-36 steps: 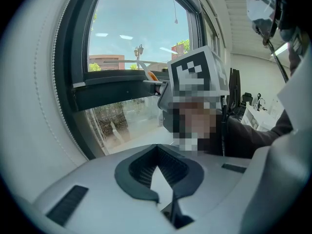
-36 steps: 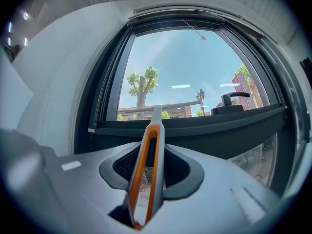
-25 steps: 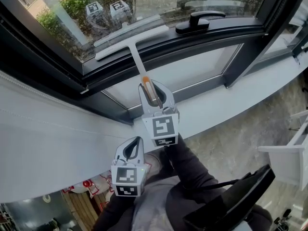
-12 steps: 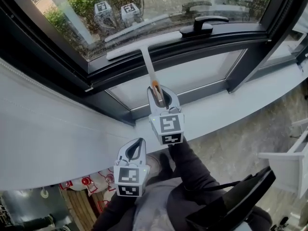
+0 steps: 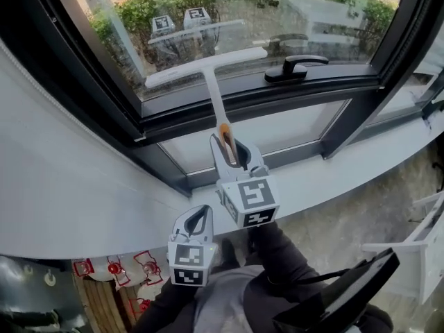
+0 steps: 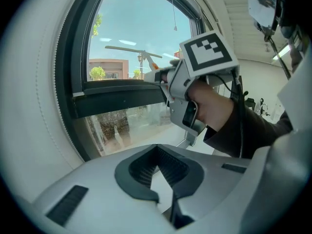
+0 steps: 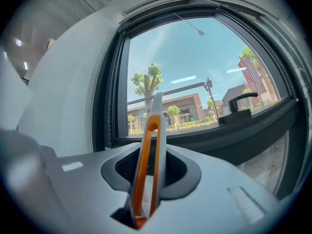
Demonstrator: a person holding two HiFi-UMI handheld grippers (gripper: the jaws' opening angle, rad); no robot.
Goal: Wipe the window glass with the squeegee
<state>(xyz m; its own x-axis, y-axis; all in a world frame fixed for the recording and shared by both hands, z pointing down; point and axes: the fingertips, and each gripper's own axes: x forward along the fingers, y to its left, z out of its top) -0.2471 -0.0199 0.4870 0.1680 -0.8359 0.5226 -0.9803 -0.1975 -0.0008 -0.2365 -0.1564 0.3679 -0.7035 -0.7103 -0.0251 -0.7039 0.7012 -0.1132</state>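
The squeegee (image 5: 205, 66) has a white T-shaped blade that lies against the window glass (image 5: 298, 9) just above the lower frame. Its white shaft runs down to an orange grip (image 5: 225, 139). My right gripper (image 5: 225, 143) is shut on that grip. In the right gripper view the orange grip (image 7: 145, 169) stands between the jaws and the blade (image 7: 168, 90) crosses the pane. My left gripper (image 5: 200, 204) hangs lower and to the left, shut with nothing in it. From the left gripper (image 6: 157, 149), the right gripper (image 6: 168, 79) and the blade (image 6: 127, 48) show.
A black window handle (image 5: 294, 66) sits on the dark frame just right of the blade. Below are a frosted lower pane (image 5: 267, 127) and a white sill (image 5: 326, 168). A white curved wall (image 5: 62, 179) fills the left. A dark object (image 5: 343, 293) is at lower right.
The right gripper has pushed the squeegee up: its blade has moved from the lower frame's edge onto the glass, above the window handle's level. The left gripper stays low and shut.
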